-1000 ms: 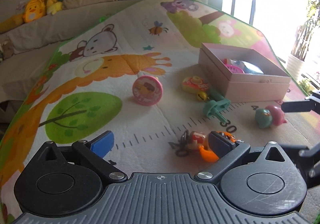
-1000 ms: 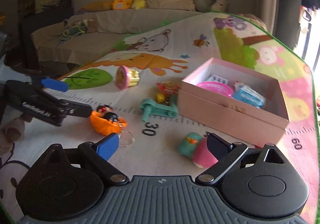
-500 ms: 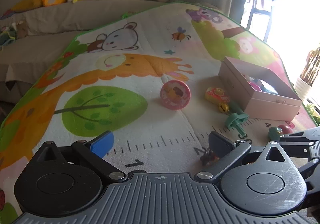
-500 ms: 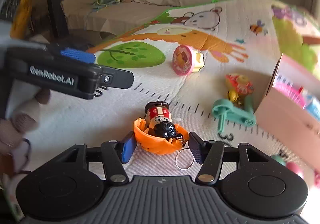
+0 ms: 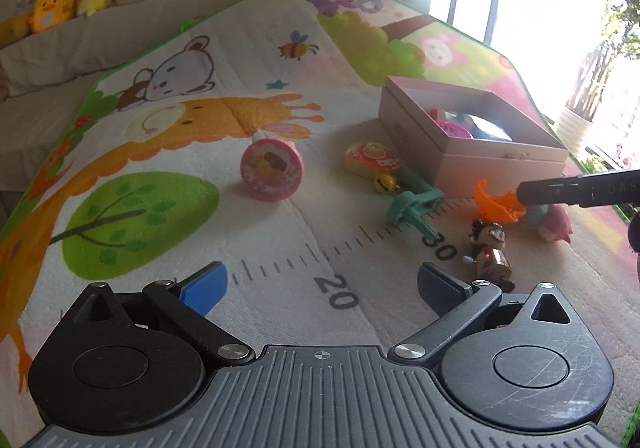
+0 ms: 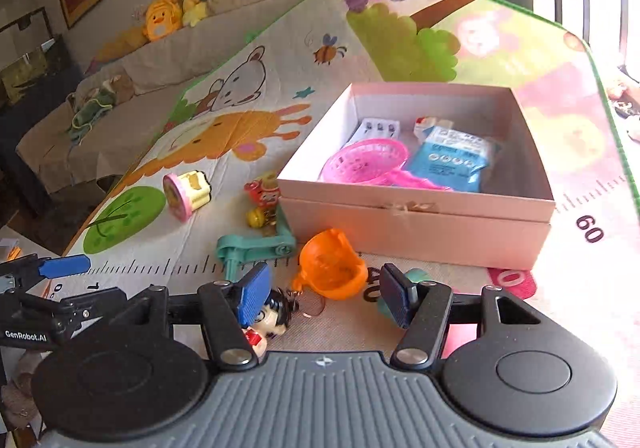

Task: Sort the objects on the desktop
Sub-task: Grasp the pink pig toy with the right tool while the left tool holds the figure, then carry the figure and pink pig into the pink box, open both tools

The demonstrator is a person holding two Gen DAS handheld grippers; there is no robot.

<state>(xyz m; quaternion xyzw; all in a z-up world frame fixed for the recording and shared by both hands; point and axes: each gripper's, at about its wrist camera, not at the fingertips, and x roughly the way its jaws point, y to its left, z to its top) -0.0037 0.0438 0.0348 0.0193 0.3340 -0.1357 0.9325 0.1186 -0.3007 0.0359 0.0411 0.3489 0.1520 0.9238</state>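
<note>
An orange shell toy [image 6: 334, 266] hangs between my right gripper's [image 6: 324, 294] fingers, lifted off the mat, with a small doll figure [image 6: 268, 322] dangling by the blue left pad. In the left wrist view the orange shell [image 5: 496, 201] is held up by the right gripper's finger [image 5: 580, 191] and the doll [image 5: 490, 248] hangs under it. The open pink box [image 6: 420, 203] holds a pink basket [image 6: 366, 161] and a blue packet [image 6: 450, 157]. My left gripper [image 5: 320, 282] is open and empty above the mat.
On the printed play mat [image 5: 160, 167] lie a pink round toy [image 5: 272, 169], a yellow toy camera [image 5: 370, 159], a bell [image 5: 384, 183], a teal handle toy [image 5: 414, 207] and a teal-pink toy [image 5: 554, 221]. A sofa with plush toys [image 5: 52, 5] stands behind.
My right gripper closed around the orange shell toy and lifted it toward the pink box, the doll dangling below. My left gripper stayed open and drew back to the left.
</note>
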